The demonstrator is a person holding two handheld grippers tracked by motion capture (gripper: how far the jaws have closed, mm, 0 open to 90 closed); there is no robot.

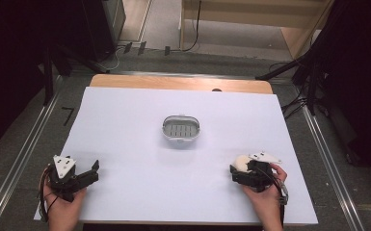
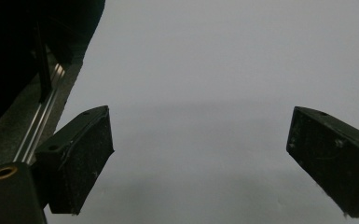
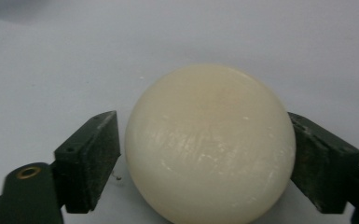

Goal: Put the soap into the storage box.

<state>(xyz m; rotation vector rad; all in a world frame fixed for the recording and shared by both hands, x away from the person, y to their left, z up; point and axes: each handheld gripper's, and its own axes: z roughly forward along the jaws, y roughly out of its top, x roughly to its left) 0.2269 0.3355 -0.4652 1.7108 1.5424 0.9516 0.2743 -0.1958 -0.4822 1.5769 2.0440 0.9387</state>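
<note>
The right gripper (image 3: 205, 154) has its two black jaws set against the two sides of a cream-coloured bar of soap (image 3: 210, 142), a round, smooth piece that sits between them on the white table sheet (image 1: 139, 183). The left pad looks to be touching the soap's side and the right pad is pressed on it, so I judge the grip as made, with the jaws only as far apart as the soap is wide. In the high view this gripper (image 1: 243, 168) is at the near right part of the sheet, held by the person's right hand (image 1: 266, 195), and the soap (image 1: 241, 161) shows as a pale lump at its front. From there the soap dish (image 1: 181, 130), a small grey oval tray with a slotted floor, lies forward and to the left, well apart, near the middle of the table; its long axis runs across the table, from left to right. The right hand is the nearer one to it, I think, and it already has the soap, so the coming move is probably a carry forward and leftwards to the dish. The left gripper (image 1: 89, 172) rests at the near left corner with the jaws wide apart and nothing between them.
</note>
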